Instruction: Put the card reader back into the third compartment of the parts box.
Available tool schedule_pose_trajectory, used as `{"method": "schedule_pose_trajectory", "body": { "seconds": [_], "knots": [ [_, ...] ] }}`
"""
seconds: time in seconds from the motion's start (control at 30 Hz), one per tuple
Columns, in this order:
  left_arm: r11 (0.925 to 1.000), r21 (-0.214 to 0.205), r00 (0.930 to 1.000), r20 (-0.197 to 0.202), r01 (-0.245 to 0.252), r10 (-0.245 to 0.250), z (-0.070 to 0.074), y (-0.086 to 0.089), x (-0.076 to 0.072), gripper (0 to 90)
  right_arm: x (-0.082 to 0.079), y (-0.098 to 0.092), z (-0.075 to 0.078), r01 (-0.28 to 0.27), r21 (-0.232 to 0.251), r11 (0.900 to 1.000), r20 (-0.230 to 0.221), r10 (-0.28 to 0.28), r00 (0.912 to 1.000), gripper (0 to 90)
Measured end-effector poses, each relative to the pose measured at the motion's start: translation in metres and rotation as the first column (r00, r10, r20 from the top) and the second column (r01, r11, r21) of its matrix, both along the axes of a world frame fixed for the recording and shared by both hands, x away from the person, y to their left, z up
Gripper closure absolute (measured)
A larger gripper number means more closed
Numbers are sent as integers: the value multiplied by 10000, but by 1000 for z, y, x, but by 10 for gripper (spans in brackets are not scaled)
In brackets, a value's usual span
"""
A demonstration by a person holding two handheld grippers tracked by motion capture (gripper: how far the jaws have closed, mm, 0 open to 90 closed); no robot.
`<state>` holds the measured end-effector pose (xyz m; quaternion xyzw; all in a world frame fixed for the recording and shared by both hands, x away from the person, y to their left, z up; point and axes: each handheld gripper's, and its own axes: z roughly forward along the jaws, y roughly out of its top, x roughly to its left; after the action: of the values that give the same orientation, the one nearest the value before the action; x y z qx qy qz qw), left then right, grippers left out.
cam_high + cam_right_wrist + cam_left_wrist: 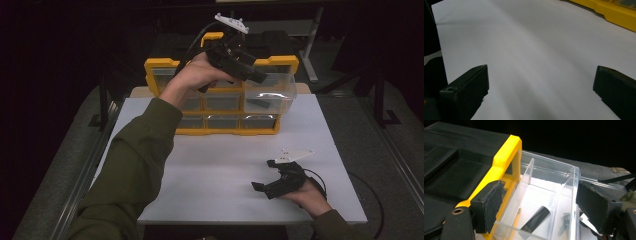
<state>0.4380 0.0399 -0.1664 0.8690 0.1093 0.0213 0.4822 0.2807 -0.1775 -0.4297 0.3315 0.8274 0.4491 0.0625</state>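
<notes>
A yellow organizer (pixel 161 66) with clear drawers stands at the back of the white table (pixel 220 165). Its top right drawer (pixel 274 95) is pulled out, with a dark piece (pixel 260 103) lying in it. My left gripper (pixel 255 70) hovers over that drawer, raised in a hand. In the left gripper view its jaws (pixel 541 205) stand apart over the clear drawer (pixel 564 187), pressing on nothing; a black cylinder (pixel 536 218) lies on the drawer's floor. My right gripper (pixel 264 175) rests near the front right of the table, open and holding nothing (pixel 541 92).
A green-sleeved forearm (pixel 135 165) crosses the table's left side. The organizer's black top (pixel 454 162) and yellow corner (pixel 506 150) lie left of the open drawer. Its yellow base (pixel 614 15) shows far ahead of the right gripper. Dark floor surrounds the table.
</notes>
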Motion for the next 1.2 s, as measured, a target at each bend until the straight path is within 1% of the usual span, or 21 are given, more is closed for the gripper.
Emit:
{"method": "schedule_pose_trajectory", "body": {
  "seconds": [0.07, 0.13, 0.23, 0.37, 0.53, 0.6, 0.67, 0.73, 0.9, 1.1, 1.2],
  "knots": [
    [10000, -79, 10000, -1, -31, 31, -1, 5, -3, 202, 1, 1, 0, -23, 1, 10000, -5, 23, 10000, 0],
    [10000, -36, 9999, 75, 75, -74, -3, 11, -5, 200, 1, 1, -1, -35, -29, 10000, -17, 35, 10000, 0],
    [10000, -48, 10000, 93, 19, -19, -7, 21, -8, 188, 2, 2, -1, -50, -41, 10000, -44, 49, 10000, 0],
    [9998, -74, 9998, 132, -176, 177, -12, 35, -12, 170, 2, 3, -1, -53, -59, 10000, -41, 52, 10000, 0],
    [9988, -239, 9991, 99, -421, 423, -21, 52, -17, 153, 2, 2, -1, -96, -117, 9999, -29, 96, 9999, 0],
    [9982, -339, 9987, 84, -493, 496, -26, 58, -18, 148, 2, 2, -1, -99, -123, 9999, -18, 99, 9999, 0],
    [9978, -343, 9983, 54, -573, 575, -32, 64, -22, 139, 2, 3, -1, -100, -139, 9999, -16, 99, 9999, 0],
    [9975, -270, 9978, 113, -657, 660, -37, 69, -26, 123, 2, 3, -1, -106, -123, 9999, 18, 106, 9999, 0],
    [9948, -423, 9954, 220, -927, 936, -51, 83, -36, 95, 2, 3, -1, -104, -147, 9998, 33, 105, 9999, 0],
    [9927, -279, 9927, 262, -1171, 1179, -69, 98, -48, 48, 1, 3, -1, -104, -146, 9998, 39, 104, 9999, 0],
    [9911, -370, 9915, 202, -1276, 1284, -80, 105, -53, 17, 1, 3, -1, -105, -139, 9998, 51, 106, 9999, 0]
  ]
}}
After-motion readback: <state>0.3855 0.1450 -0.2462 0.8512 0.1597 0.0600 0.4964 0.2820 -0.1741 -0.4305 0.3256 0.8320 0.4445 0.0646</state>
